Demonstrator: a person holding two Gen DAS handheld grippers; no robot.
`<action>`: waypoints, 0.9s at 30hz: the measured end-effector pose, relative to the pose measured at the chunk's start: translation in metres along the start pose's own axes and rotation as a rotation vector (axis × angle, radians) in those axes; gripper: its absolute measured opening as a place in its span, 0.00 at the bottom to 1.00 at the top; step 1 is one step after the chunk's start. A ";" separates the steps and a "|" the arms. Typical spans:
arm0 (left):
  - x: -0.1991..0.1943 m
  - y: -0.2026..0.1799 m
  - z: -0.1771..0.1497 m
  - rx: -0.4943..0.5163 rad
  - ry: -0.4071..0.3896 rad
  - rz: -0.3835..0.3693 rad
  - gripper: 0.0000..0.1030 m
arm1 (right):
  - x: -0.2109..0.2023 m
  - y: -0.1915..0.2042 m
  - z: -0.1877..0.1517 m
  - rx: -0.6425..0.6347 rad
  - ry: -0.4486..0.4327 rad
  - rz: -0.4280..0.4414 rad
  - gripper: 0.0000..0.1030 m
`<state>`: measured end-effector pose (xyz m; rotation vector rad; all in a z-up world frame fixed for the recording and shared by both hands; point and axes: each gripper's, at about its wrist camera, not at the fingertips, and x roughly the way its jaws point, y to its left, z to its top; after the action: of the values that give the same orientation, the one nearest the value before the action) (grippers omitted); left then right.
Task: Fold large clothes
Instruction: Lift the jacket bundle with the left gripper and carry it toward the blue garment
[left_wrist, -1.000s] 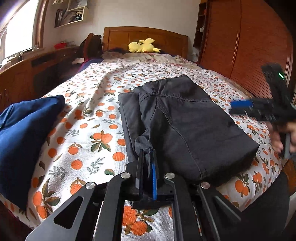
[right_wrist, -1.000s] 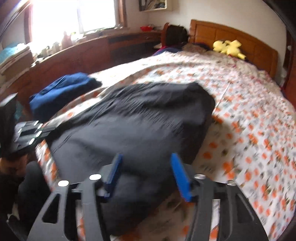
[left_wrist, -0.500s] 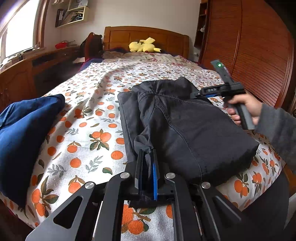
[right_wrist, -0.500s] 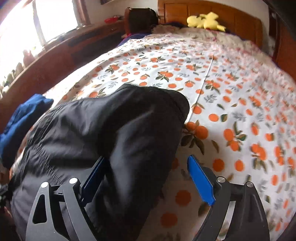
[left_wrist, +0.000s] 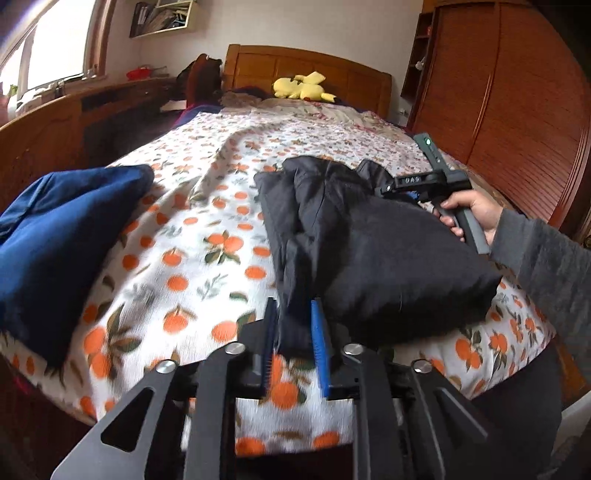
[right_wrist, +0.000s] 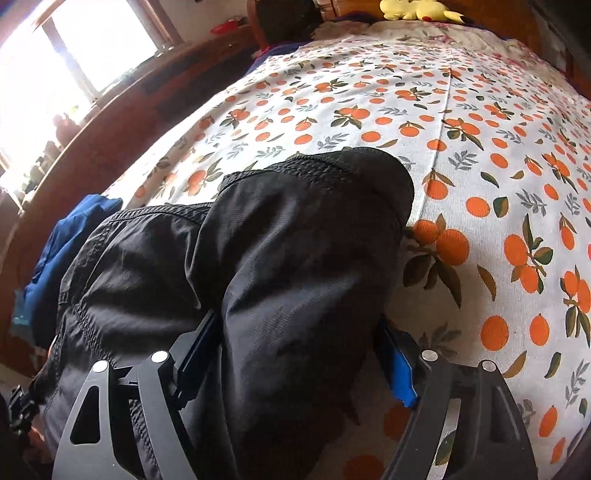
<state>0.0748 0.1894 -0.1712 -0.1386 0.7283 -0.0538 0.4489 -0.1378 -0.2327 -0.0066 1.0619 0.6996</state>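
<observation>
Folded black trousers (left_wrist: 373, 251) lie on the orange-print bedsheet (left_wrist: 207, 236). My left gripper (left_wrist: 295, 321) stands at their near left corner, jaws a little apart, with a bunch of black cloth between the blue pads. My right gripper (left_wrist: 406, 192) is at the trousers' far right edge in the left wrist view. In the right wrist view the right gripper (right_wrist: 299, 325) is wide open, straddling a thick fold of the trousers (right_wrist: 288, 258), with cloth touching both pads.
A folded dark blue garment (left_wrist: 62, 236) lies at the bed's left edge. A yellow plush toy (left_wrist: 301, 86) sits by the wooden headboard. A wooden wardrobe (left_wrist: 517, 92) stands right of the bed, a wooden counter (left_wrist: 55, 125) left.
My left gripper's jaws have parted from a tight pinch on the trouser corner. My right gripper has swung in from the right and pushed over the far fold, jaws wide.
</observation>
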 end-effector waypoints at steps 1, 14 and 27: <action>0.001 -0.001 -0.003 0.003 0.006 0.016 0.35 | 0.000 -0.001 -0.001 0.004 0.000 0.002 0.73; 0.035 0.002 -0.014 -0.021 0.064 -0.014 0.42 | 0.001 -0.001 -0.001 0.036 0.002 -0.004 0.72; 0.025 0.002 0.004 0.010 -0.016 -0.095 0.09 | -0.043 0.013 0.007 0.056 -0.120 0.018 0.25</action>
<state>0.0964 0.1895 -0.1848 -0.1636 0.7048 -0.1469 0.4350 -0.1479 -0.1902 0.0925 0.9667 0.6775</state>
